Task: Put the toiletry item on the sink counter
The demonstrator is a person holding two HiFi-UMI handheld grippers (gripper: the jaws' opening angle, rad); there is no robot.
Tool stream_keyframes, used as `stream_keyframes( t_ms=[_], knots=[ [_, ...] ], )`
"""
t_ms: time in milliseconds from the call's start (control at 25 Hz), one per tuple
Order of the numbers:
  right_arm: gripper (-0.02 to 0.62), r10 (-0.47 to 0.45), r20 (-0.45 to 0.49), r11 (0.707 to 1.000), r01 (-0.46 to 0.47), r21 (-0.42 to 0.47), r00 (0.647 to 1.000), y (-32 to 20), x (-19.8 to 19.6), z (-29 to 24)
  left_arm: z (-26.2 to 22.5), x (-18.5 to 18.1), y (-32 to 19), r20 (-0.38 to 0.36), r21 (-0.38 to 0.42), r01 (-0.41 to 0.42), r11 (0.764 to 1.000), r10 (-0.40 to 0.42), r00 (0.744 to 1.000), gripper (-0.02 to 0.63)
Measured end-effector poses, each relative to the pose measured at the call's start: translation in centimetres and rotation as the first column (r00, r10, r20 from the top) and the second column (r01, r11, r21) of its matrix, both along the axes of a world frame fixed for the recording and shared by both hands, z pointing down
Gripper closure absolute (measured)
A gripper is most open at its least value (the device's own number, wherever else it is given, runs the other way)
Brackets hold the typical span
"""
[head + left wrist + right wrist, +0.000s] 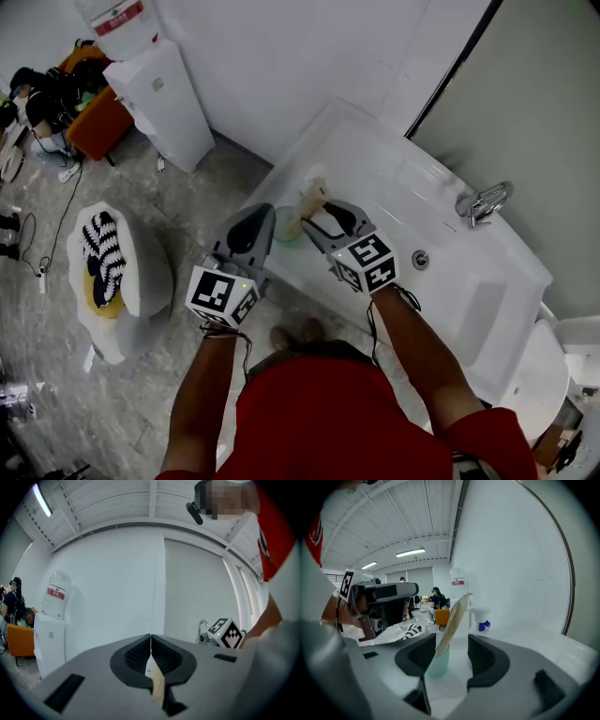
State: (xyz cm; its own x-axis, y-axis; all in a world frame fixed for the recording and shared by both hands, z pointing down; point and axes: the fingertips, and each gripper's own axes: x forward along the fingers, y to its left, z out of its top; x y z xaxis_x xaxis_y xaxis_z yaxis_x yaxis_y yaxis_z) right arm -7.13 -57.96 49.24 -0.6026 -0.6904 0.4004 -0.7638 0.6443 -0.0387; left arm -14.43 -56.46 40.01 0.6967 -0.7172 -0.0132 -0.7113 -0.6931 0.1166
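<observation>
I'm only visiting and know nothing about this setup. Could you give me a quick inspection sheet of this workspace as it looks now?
Surface: white sink counter with a faucet.
Job's things: toiletry tube stands tilted on its green cap on the counter.
Clutter: spray bottle beyond the tube.
Grippers: right gripper open, jaws either side of the tube; left gripper jaws together, off to the side.
Cables: cable trailing on the floor.
Surroundings: water dispenser, orange chair, striped cloth.
</observation>
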Motion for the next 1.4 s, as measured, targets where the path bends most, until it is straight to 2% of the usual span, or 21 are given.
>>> stream_keyframes(
  t_ms=[280,360,480,600,920,1160,1400],
  knots=[
    [0.391,-0.064,0.039,0.996,0.061,0.068,0.997,2.1,0.3,-1.6,-0.3,0.7,0.8,0.005,0.009,-0.011,1.0,0.01,1.0,0.586],
    [0.427,-0.065,0.041,0.993,0.061,0.096,0.997,2.7,0.4,-2.3,-0.3,1.0,1.1,0.007,0.01,-0.016,1.0,0.016,1.0,0.586],
    [0.52,-0.074,0.039,0.985,0.067,0.159,0.996,3.4,0.4,-4.0,-0.4,1.3,1.5,0.008,0.01,-0.02,1.0,0.02,1.0,0.586],
    [0.545,-0.101,0.052,0.972,0.087,0.217,0.994,4.1,-0.1,-5.8,-0.5,1.6,1.9,0.006,0.013,-0.027,1.0,0.026,1.0,0.586],
    [0.562,-0.15,0.198,0.951,0.087,0.298,0.969,5.1,-0.8,-10.5,-1.3,2.5,3.0,-0.004,0.026,-0.053,0.998,0.053,0.999,0.586],
    [0.566,-0.167,0.169,0.936,0.102,0.338,0.971,5.1,-1.2,-11.6,-2.3,2.8,3.3,-0.006,0.055,-0.067,0.996,0.068,0.998,0.586],
    [0.566,-0.165,0.163,0.939,0.105,0.328,0.973,5.1,-1.5,-11.0,-2.6,2.6,3.3,-0.012,0.05,-0.056,0.997,0.056,0.998,0.588]
  ],
)
